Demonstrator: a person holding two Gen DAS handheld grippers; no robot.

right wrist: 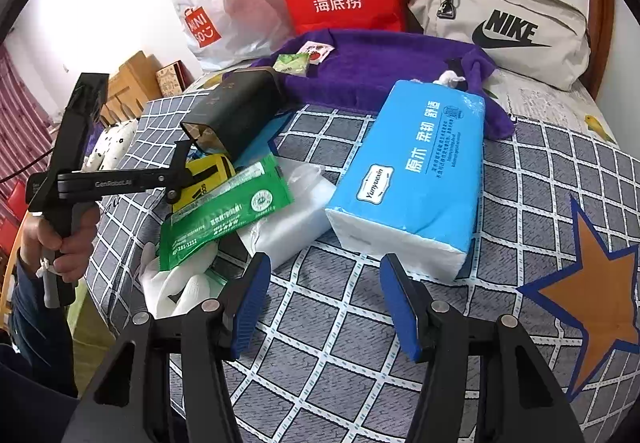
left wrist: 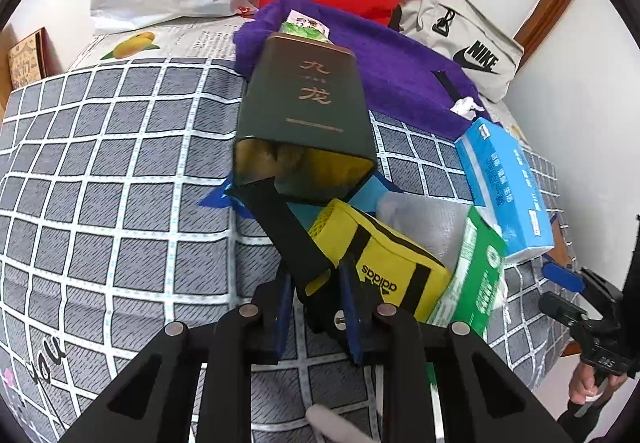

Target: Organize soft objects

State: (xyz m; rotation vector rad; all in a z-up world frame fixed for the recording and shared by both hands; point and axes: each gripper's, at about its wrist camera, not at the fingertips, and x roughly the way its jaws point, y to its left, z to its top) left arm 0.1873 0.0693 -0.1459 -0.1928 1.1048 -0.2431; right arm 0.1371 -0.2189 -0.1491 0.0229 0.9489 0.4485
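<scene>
I was in the picking-up step, I judged: my left gripper had its blue pads closed on the black flap of the dark green box, which lay on its side with its open mouth toward me. No earlier view is needed to say the pads pressed the flap; they sat tight against both its faces.

Taking that box as the landmark: the yellow adidas pouch lay touching it just below the mouth, the green packet leaned beside the pouch on the far side from the box, and the blue tissue pack lay further off that way. The purple towel was behind the box, under its far end.

My right gripper hung with its jaws apart and empty, just short of the tissue pack, over the checked bedcover.

The next move, I judged, called for lifting the box clear by the flap without dragging the pouch, a thin hold that could slip or bend.
</scene>
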